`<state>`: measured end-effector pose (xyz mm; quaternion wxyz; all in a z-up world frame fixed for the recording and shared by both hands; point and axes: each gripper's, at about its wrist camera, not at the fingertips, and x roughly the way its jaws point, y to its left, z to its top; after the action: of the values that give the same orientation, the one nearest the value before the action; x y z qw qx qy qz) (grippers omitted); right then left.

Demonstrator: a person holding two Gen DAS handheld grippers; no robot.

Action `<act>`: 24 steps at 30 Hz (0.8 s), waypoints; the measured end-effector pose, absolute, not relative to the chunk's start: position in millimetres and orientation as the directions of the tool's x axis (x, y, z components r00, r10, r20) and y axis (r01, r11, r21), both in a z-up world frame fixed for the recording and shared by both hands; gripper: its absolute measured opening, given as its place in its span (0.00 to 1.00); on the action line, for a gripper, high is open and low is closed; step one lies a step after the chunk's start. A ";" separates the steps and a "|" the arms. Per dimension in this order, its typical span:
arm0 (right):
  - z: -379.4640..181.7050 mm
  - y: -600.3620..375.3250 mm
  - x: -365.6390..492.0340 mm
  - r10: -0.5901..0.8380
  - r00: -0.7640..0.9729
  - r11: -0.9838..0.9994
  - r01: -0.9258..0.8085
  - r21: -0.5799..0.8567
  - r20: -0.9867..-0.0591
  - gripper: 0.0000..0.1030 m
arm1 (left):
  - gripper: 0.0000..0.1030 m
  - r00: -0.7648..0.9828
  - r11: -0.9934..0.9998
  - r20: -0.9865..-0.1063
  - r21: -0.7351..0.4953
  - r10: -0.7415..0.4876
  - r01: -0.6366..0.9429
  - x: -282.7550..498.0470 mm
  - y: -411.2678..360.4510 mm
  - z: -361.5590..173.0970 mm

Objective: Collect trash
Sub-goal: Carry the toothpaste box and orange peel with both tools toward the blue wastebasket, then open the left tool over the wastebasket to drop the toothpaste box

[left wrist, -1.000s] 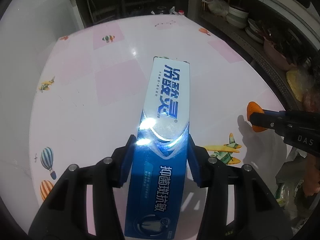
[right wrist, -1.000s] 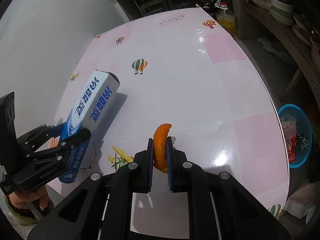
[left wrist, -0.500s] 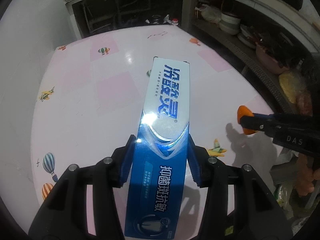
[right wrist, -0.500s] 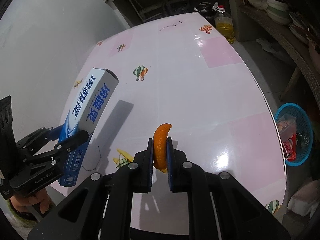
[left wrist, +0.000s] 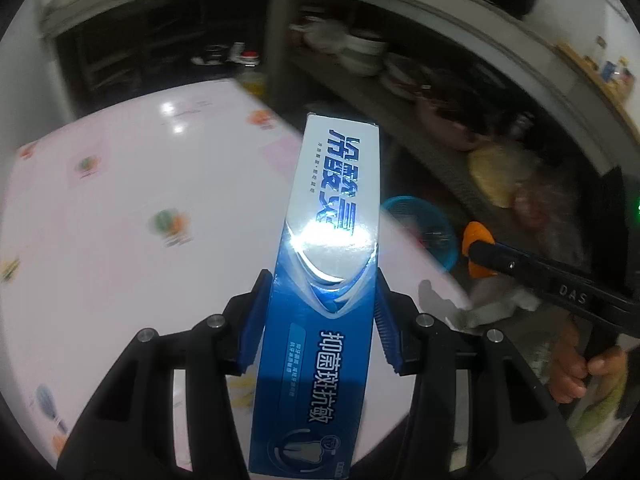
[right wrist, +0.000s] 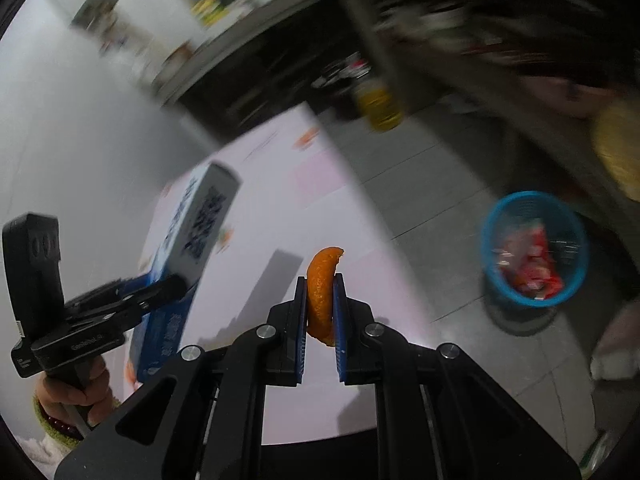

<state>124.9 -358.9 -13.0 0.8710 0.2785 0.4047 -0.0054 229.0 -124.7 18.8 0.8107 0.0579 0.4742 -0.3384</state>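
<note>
Toothpaste box [left wrist: 332, 280]: long glossy blue-and-white carton, held in the air over the table's edge, pointing toward the basket.
Orange peel [right wrist: 322, 296]: curved, pitted strip, upright, above the table's edge, basket well off to its right.
Basket [right wrist: 534, 248]: round blue plastic mesh on the floor beside the table, red wrappers inside.
Table [left wrist: 120, 208]: shiny white and pink top, small balloon prints.
Floor [right wrist: 432, 184]: grey tiles around the basket.
Left gripper [left wrist: 320, 320]: fingers set wide, clamped on the carton's sides.
Right gripper [right wrist: 320, 312]: fingers narrow, pinching the peel.
</note>
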 end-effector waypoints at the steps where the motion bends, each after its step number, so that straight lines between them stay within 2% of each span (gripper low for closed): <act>1: -13.1 -377.2 115.6 0.176 0.684 0.832 0.281 0.479 -0.707 0.12 | 0.45 0.304 0.750 -0.806 -0.241 -0.508 0.616 230.2 -135.7 20.2; 5: -26.5 -436.1 82.1 0.056 0.685 0.755 0.447 0.480 -0.726 0.12 | 0.45 0.192 0.674 -0.798 -0.323 -0.571 0.664 234.4 -194.0 20.1; 10: -57.2 -483.1 40.5 -0.028 0.644 0.651 0.593 0.475 -0.765 0.12 | 0.45 -0.036 0.608 -0.793 -0.493 -0.608 0.622 249.6 -275.3 -6.8; 15: -87.7 -504.7 12.6 -0.027 0.610 0.582 0.654 0.483 -0.792 0.12 | 0.45 -0.152 0.603 -0.824 -0.512 -0.546 0.612 250.4 -358.7 -47.4; 20: -103.1 -525.6 2.0 -0.028 0.595 0.547 0.682 0.486 -0.803 0.12 | 0.47 -0.165 0.623 -0.851 -0.484 -0.498 0.614 259.8 -431.6 -83.1; 22: -108.7 -531.6 0.0 -0.027 0.588 0.540 0.689 0.483 -0.808 0.12 | 0.61 -0.160 0.641 -0.850 -0.490 -0.503 0.590 270.8 -453.2 -96.8; 23: -111.3 -534.4 -2.1 -0.027 0.582 0.537 0.694 0.480 -0.812 0.12 | 0.76 -0.146 0.652 -0.856 -0.477 -0.495 0.589 274.4 -464.1 -103.8; 24: -116.4 -537.1 -2.5 -0.023 0.577 0.529 0.700 0.479 -0.817 0.12 | 0.77 -0.122 0.668 -0.867 -0.455 -0.483 0.589 278.3 -470.9 -108.1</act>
<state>-2.5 -537.1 -116.4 0.7790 0.4260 0.3973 -0.2321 278.3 -470.9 -108.1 0.6613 0.0420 0.6299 -0.4051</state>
